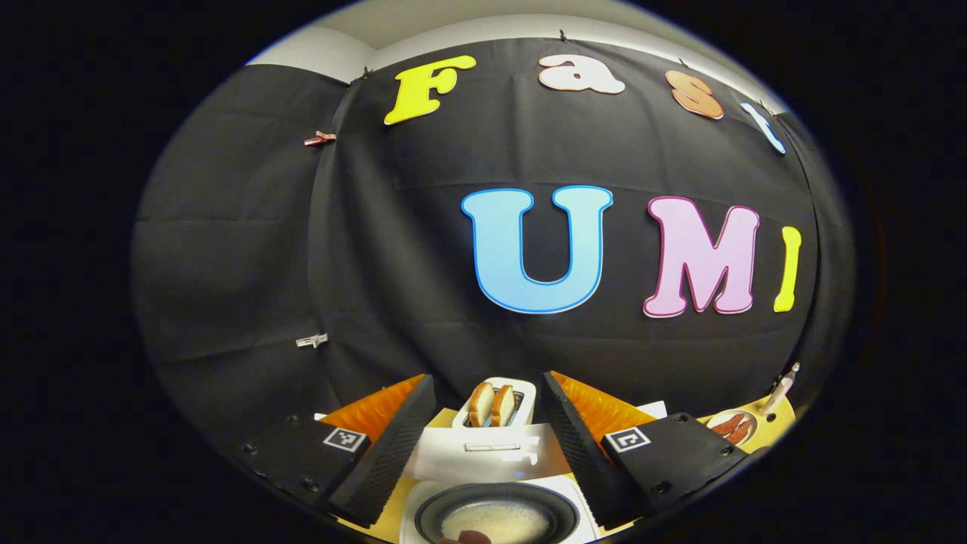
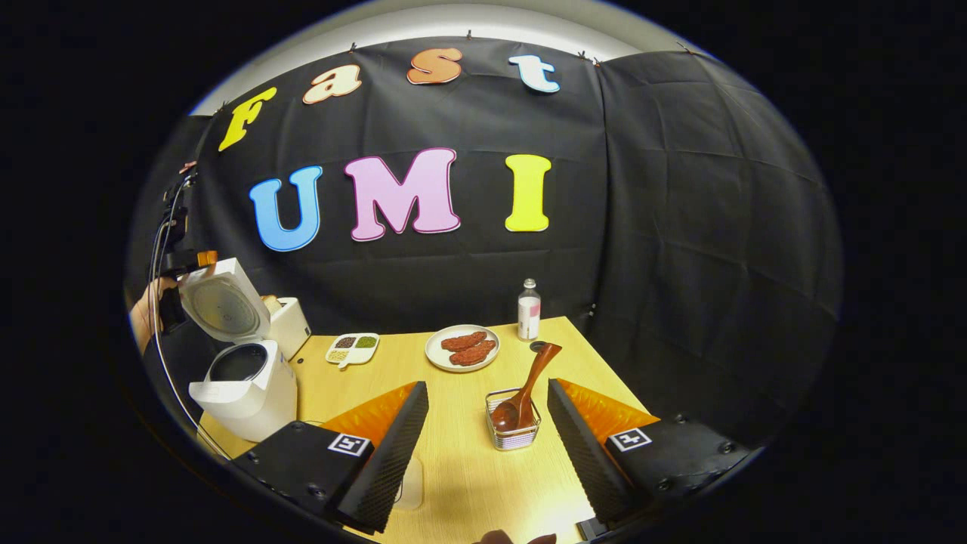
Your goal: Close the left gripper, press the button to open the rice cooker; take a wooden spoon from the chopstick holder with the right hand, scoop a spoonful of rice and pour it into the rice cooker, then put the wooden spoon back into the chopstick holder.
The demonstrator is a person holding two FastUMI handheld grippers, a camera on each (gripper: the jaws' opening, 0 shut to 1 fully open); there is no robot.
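Wooden spoon point(image 2: 526, 385) in chopstick holder point(image 2: 514, 433) — between spread right gripper point(image 2: 487, 446) fingers, untouched

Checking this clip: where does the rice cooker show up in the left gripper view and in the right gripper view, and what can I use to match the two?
Left gripper view: the rice cooker sits bottom centre, between the fingers, lid up, rice in its pot.
Right gripper view: the rice cooker stands far left on the table's edge, lid open.
Shared landmark: the toaster right behind the cooker.
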